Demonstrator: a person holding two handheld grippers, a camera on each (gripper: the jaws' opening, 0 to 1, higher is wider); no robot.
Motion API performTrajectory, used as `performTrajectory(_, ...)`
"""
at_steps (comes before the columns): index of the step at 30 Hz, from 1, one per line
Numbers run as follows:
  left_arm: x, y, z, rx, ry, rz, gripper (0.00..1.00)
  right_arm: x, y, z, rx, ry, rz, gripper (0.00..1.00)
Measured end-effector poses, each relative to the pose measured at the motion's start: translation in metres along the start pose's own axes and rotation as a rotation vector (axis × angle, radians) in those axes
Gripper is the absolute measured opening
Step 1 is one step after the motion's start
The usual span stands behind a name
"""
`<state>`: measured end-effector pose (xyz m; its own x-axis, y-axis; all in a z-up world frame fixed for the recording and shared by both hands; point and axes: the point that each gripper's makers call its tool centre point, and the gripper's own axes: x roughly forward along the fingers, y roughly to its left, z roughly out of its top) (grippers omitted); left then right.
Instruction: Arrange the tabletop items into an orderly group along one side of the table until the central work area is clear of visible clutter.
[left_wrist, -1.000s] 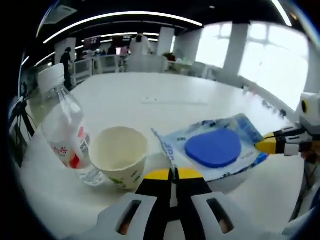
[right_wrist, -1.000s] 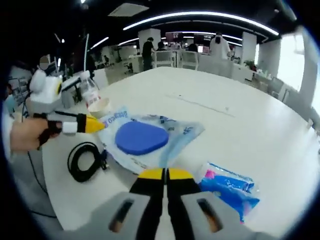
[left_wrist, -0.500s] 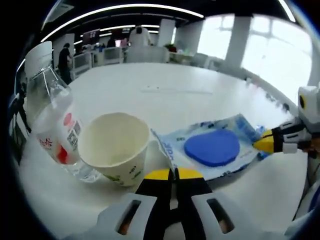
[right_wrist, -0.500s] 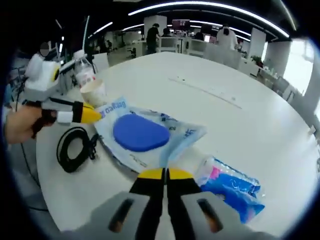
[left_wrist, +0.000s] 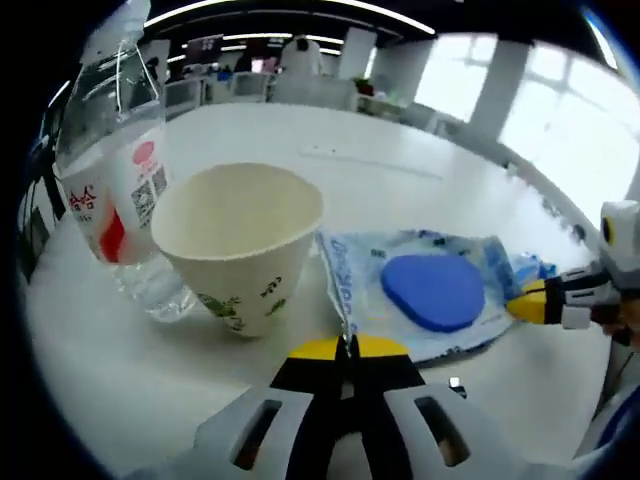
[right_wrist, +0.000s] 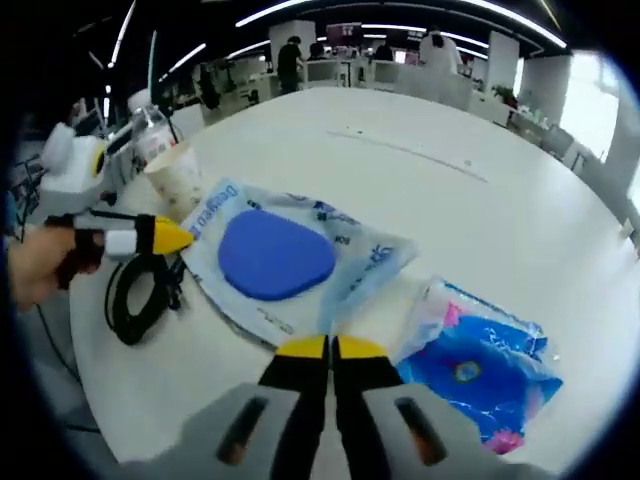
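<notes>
In your left gripper view, the bottle (left_wrist: 115, 170) ran past the upper left edge, so its cap was cut off, and the cup (left_wrist: 240, 240) covered part of its base. The print on its label was too small to read. The blue packet (right_wrist: 480, 360) in your right gripper view blurred toward the lower right edge. The cable (right_wrist: 140, 295) lay partly behind your left gripper (right_wrist: 165, 237). The people at the far desks were too small to make out.

both claws closed — (jaws touching): left claw (left_wrist: 348, 347), right claw (right_wrist: 328, 346)
</notes>
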<state>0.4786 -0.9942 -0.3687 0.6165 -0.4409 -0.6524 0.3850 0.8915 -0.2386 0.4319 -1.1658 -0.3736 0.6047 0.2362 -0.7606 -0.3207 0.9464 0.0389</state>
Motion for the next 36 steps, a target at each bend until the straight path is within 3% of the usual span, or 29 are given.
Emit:
performTrajectory(5,0.0,0.001,0.0,-0.024,-0.011,0.012,0.0,0.0,-0.001,0.0,0.029,-0.006,-0.009,0.0)
performTrajectory(7,0.0,0.002,-0.002,-0.117,-0.02,0.018,0.0,0.0,-0.001,0.0,0.032,-0.006,-0.008,0.0)
performTrajectory(11,0.001,0.001,-0.002,-0.037,-0.014,0.03,0.0,0.0,-0.001,-0.001,0.086,-0.022,0.0,0.0)
performTrajectory(13,0.0,0.001,-0.003,-0.039,-0.015,0.029,0.0,-0.001,0.0,-0.001,0.069,-0.018,-0.005,0.0)
performTrajectory(16,0.0,0.003,-0.003,-0.12,-0.04,0.025,0.0,0.0,0.001,-0.001,-0.002,0.0,-0.027,0.0)
performTrajectory(20,-0.001,0.001,-0.003,-0.082,-0.028,0.035,0.0,-0.001,0.0,-0.001,0.035,-0.015,-0.027,0.0)
performTrajectory(23,-0.002,0.002,-0.003,-0.076,-0.035,0.023,0.0,-0.001,0.001,-0.001,0.013,-0.016,-0.036,0.0)
performTrajectory(25,-0.006,0.003,-0.003,-0.175,-0.046,-0.003,0.01,-0.001,0.001,0.0,0.043,-0.042,-0.033,0.01)
performTrajectory(27,-0.013,0.006,0.005,-0.215,-0.103,-0.019,0.12,-0.004,0.004,0.0,0.107,-0.065,0.005,0.09)
performTrajectory(29,-0.02,0.0,0.015,-0.213,-0.165,-0.065,0.31,-0.009,0.0,0.0,0.057,-0.092,-0.026,0.25)
performTrajectory(30,-0.022,-0.001,0.016,-0.197,-0.169,-0.07,0.38,-0.011,0.001,0.001,0.039,-0.105,-0.031,0.3)
performTrajectory(36,-0.047,-0.014,0.02,-0.169,-0.202,-0.113,0.56,-0.026,0.022,0.004,-0.01,-0.147,0.029,0.39)
